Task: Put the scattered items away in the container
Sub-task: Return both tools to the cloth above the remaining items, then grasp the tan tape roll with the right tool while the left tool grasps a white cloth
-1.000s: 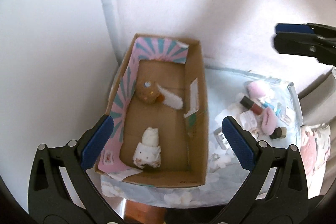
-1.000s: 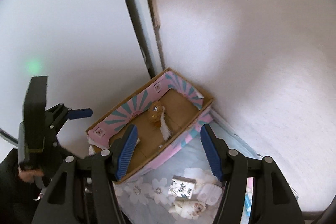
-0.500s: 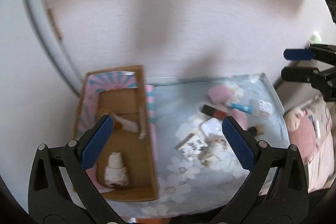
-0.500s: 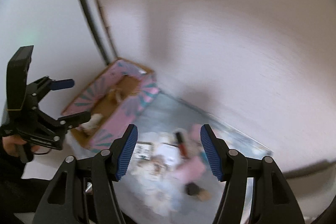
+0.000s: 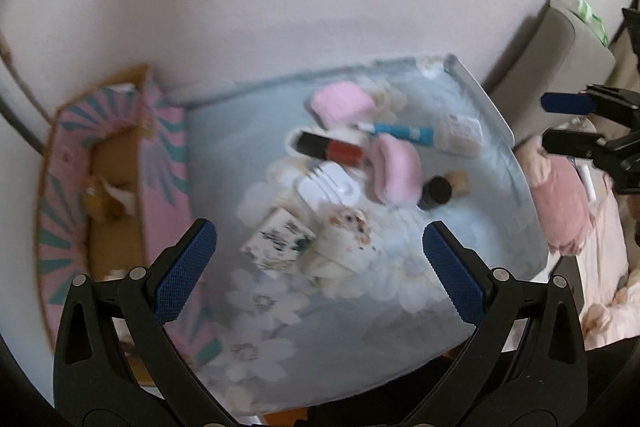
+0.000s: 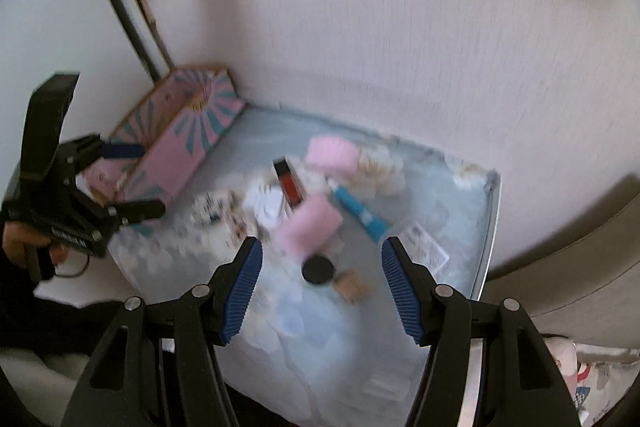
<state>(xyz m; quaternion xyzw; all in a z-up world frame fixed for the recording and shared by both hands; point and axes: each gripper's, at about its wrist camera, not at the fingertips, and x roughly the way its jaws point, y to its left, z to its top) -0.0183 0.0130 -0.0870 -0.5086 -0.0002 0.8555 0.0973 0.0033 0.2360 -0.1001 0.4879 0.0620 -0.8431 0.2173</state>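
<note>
The pink-and-teal patterned cardboard box (image 5: 160, 163) sat at nine o'clock on the pale blue floral cloth (image 5: 400, 287), a brown plush toy (image 5: 102, 201) inside. Scattered at centre lay a red-and-black tube (image 5: 330, 149), a blue pen (image 5: 404, 131) and a black round cap (image 6: 318, 270). The left gripper (image 5: 319, 265) and right gripper (image 6: 321, 289) both hung spread wide, empty.

A floral-clothed table (image 5: 360, 315) carries a box (image 5: 164, 187) and, apparently, blurred toiletries (image 5: 332, 149).
</note>
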